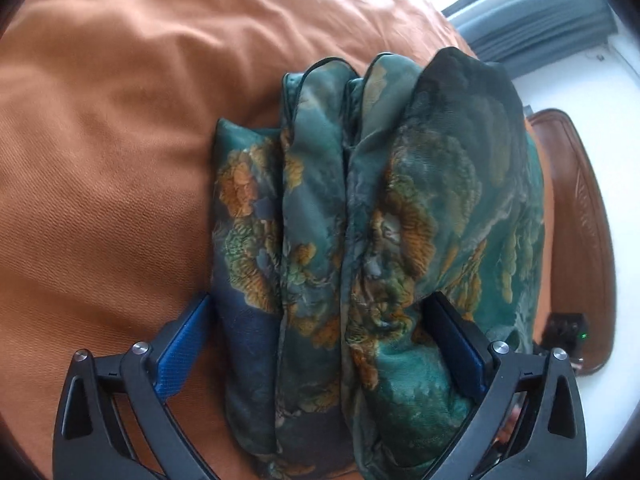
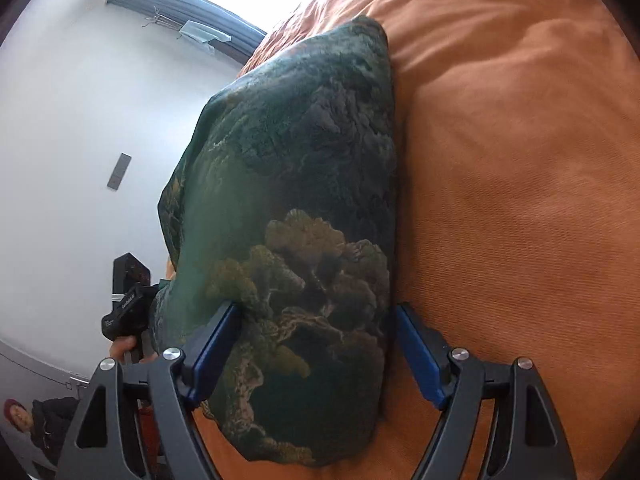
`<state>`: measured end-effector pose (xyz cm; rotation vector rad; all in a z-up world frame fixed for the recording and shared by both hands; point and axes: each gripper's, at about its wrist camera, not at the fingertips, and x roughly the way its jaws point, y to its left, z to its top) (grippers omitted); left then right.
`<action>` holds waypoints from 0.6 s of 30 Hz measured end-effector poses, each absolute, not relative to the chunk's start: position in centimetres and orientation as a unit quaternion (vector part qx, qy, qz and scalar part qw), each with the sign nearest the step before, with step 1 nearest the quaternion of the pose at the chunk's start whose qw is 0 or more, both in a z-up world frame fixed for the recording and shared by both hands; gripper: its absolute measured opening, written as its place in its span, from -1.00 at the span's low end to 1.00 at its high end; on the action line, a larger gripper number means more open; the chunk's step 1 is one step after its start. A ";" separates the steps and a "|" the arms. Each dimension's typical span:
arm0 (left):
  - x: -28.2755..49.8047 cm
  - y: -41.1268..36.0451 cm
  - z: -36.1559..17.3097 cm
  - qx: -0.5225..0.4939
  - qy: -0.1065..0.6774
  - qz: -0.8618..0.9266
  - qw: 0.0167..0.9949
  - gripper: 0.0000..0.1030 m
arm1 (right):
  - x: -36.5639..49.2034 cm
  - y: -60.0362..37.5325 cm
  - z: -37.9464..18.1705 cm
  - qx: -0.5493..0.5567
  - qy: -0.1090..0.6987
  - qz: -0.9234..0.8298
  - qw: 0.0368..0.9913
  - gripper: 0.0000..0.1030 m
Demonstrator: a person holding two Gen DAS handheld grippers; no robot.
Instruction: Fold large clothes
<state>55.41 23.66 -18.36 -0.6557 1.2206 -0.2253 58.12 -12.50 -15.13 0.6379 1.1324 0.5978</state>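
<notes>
An orange bedspread (image 1: 100, 160) is spread wide and wrinkled. Grey curtains (image 1: 536, 28) are hung at a window, and a wooden headboard (image 1: 580, 220) is seen beside it.

The folded garment (image 1: 360, 220) is dark green and teal, printed with orange and ochre tree clusters and grey rock shapes; one lower part (image 1: 244, 320) runs to deep blue. The bedspread (image 1: 100, 140) beneath is plain rust-orange. Both grippers are black with bright blue pads (image 1: 182, 354) and silver pins. The headboard (image 1: 576, 216) is reddish-brown wood, the curtains (image 1: 532, 24) grey-blue, the wall (image 2: 80, 128) white.
</notes>
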 end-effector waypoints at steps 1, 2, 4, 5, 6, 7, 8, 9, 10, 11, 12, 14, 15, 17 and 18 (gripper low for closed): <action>55.6 23.6 -18.6 -0.304 0.561 -0.106 0.763 0.99 | 58.4 -12.2 -15.4 0.301 0.516 0.278 0.752 0.72; 55.8 23.5 -18.9 -0.307 0.561 -0.108 0.761 0.99 | 58.7 -11.9 -15.7 0.305 0.516 0.279 0.750 0.80; 56.0 23.0 -19.2 -0.317 0.566 -0.112 0.753 0.99 | 59.6 -11.2 -16.4 0.312 0.523 0.277 0.744 0.82; 56.0 22.8 -19.4 -0.318 0.569 -0.111 0.750 0.97 | 59.8 -10.8 -16.5 0.308 0.525 0.272 0.746 0.80; 56.1 22.3 -19.1 -0.308 0.568 -0.108 0.756 0.77 | 59.8 -10.2 -16.1 0.288 0.522 0.268 0.757 0.76; 56.0 21.6 -18.3 -0.283 0.564 -0.106 0.768 0.42 | 59.4 -9.5 -15.2 0.253 0.515 0.268 0.774 0.59; 55.8 20.7 -17.3 -0.247 0.562 -0.100 0.783 0.32 | 58.9 -8.9 -14.2 0.220 0.505 0.269 0.790 0.43; 55.5 19.8 -16.3 -0.217 0.559 -0.095 0.795 0.17 | 58.0 -8.1 -13.0 0.179 0.490 0.271 0.809 0.39; 55.2 19.2 -15.4 -0.197 0.553 -0.092 0.804 0.07 | 57.3 -7.8 -12.1 0.156 0.478 0.274 0.820 0.31; 54.8 18.8 -14.5 -0.187 0.544 -0.093 0.813 0.04 | 56.7 -7.6 -11.4 0.144 0.469 0.277 0.826 0.27; 54.3 18.4 -13.5 -0.180 0.531 -0.095 0.822 0.00 | 56.1 -7.7 -10.6 0.137 0.458 0.282 0.832 0.26; 53.6 17.5 -11.6 -0.175 0.509 -0.103 0.836 -0.01 | 54.8 -8.0 -8.9 0.123 0.432 0.288 0.845 0.25; 53.4 17.1 -10.8 -0.172 0.500 -0.106 0.842 -0.01 | 54.3 -8.4 -8.0 0.121 0.419 0.289 0.852 0.25; 53.3 15.7 -9.3 -0.165 0.481 -0.116 0.853 -0.01 | 53.9 -9.7 -6.4 0.124 0.399 0.289 0.861 0.25; 53.5 15.0 -8.6 -0.162 0.472 -0.122 0.858 -0.01 | 53.8 -10.4 -5.6 0.121 0.389 0.287 0.867 0.25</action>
